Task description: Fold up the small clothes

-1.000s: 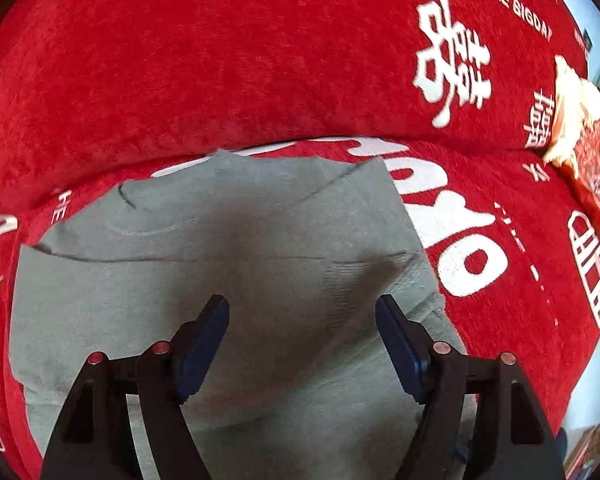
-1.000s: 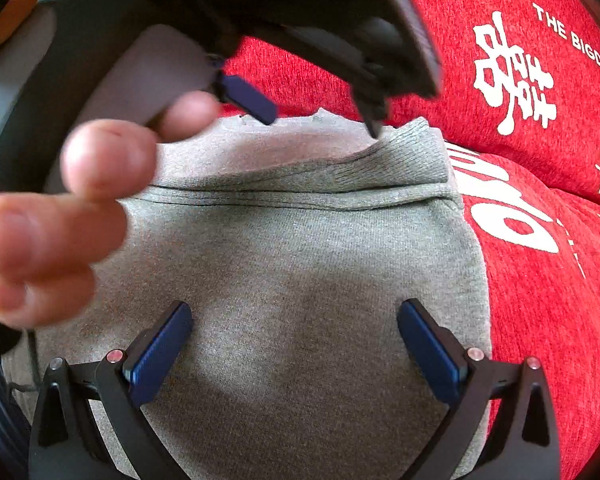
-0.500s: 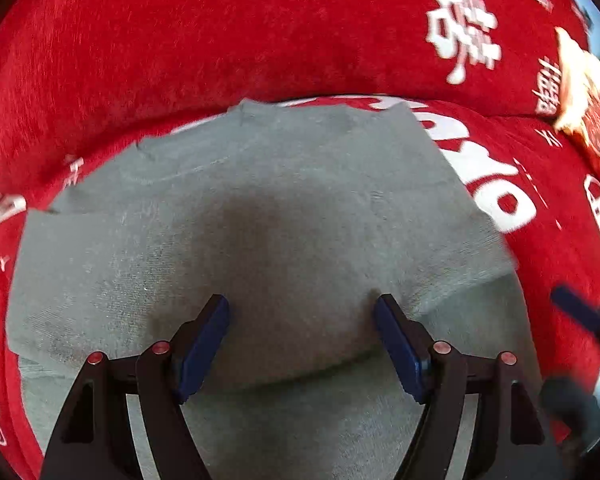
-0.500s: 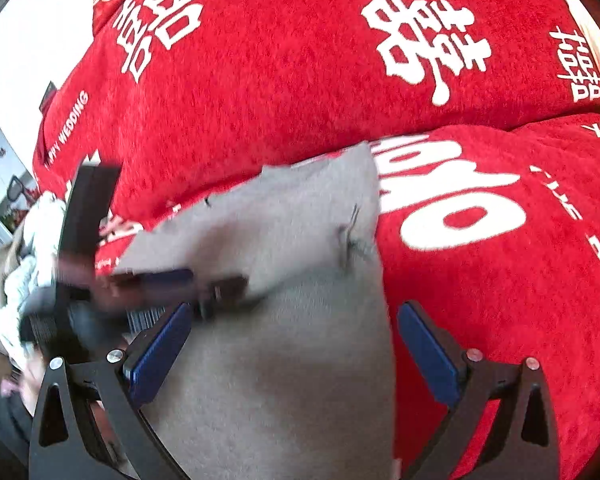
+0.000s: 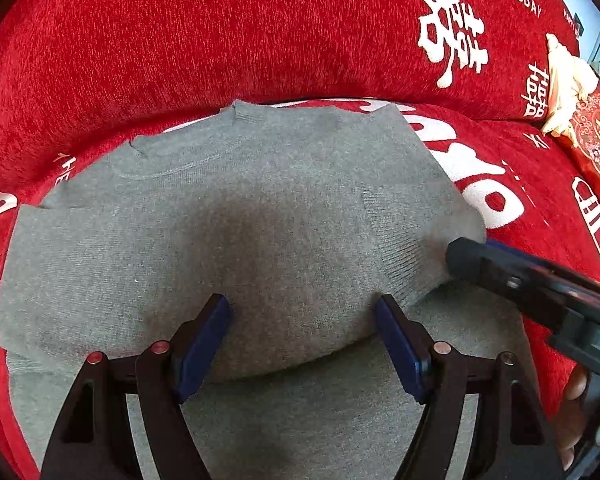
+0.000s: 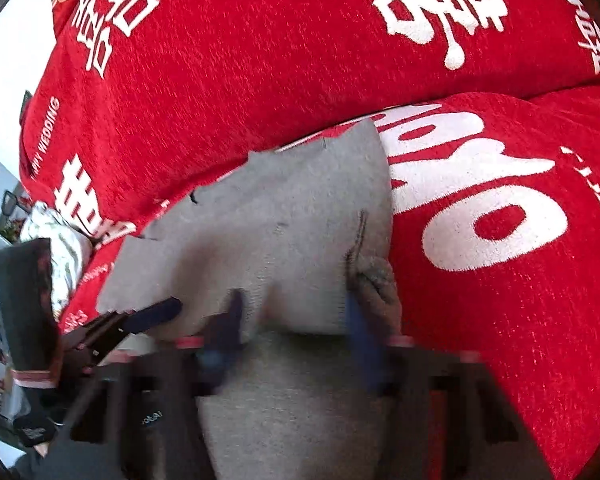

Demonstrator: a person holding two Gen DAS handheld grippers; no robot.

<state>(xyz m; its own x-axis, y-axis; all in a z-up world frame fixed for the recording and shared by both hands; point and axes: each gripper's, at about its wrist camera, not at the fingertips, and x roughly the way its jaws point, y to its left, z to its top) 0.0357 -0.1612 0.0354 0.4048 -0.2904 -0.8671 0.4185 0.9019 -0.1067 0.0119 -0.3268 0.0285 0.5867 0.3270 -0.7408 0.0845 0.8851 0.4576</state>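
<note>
A grey knit sweater [image 5: 260,208] lies flat on the red sofa seat [image 5: 540,184], collar toward the backrest, with its upper part folded over the lower part. My left gripper [image 5: 302,332] is open just above the fold's near edge, nothing pinched between its blue pads. My right gripper [image 6: 294,332] is at the sweater's [image 6: 300,220] right side. Its blurred jaws are closing with bunched ribbed fabric between them. In the left wrist view the right gripper [image 5: 464,252] reaches in from the right and meets the ribbed edge.
The red backrest [image 5: 220,40] with white lettering rises right behind the sweater. A cream cloth [image 5: 568,88] and a patterned red cushion [image 5: 596,140] lie at the far right. A pale bundle of cloth [image 6: 56,240] sits at the sofa's left end. A person's fingers [image 5: 576,388] hold the right gripper.
My right gripper swung from over the sweater's middle to its right edge and its jaws narrowed on the fabric. The left gripper sank closer to the sweater and stayed open.
</note>
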